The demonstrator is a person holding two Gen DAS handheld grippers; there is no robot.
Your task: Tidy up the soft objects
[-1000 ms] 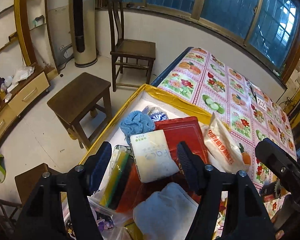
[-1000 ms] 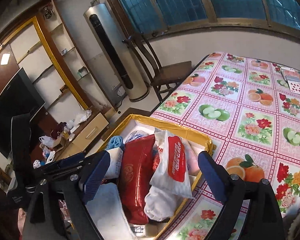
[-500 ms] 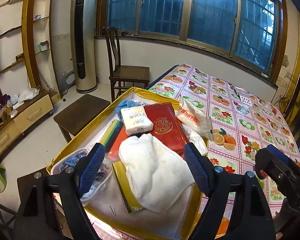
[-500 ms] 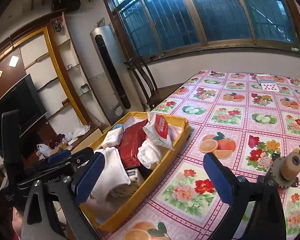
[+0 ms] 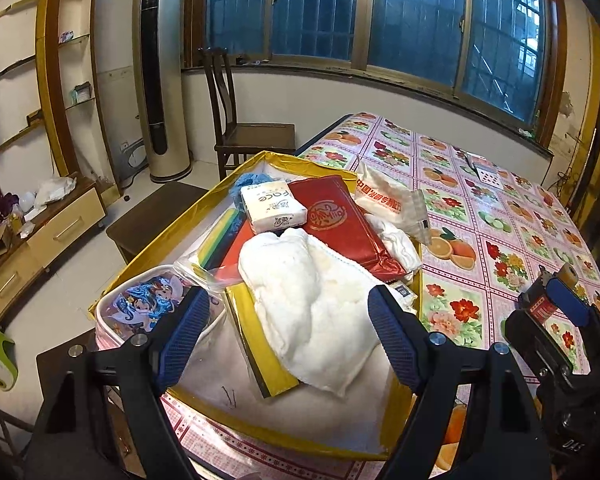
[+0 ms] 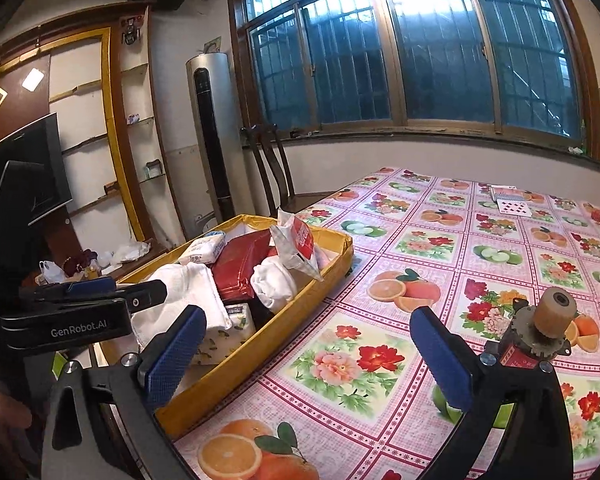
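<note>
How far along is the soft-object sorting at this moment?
Done: white towel, white tissue pack and red foil packet lie piled in the yellow box. In hand: nothing; left gripper and right gripper are open. Left: no items lie sorted on the floral tablecloth.

White towel (image 5: pixel 316 304), red pouch (image 5: pixel 340 220), tissue pack (image 5: pixel 272 208) heaped in yellow box (image 5: pixel 160 240).

left wrist view looks down close over the yellow box (image 5: pixel 168 236); right wrist view sits lower at its 3 o'clock, sharing box (image 6: pixel 260 344) and floral surface (image 6: pixel 440 248).
</note>
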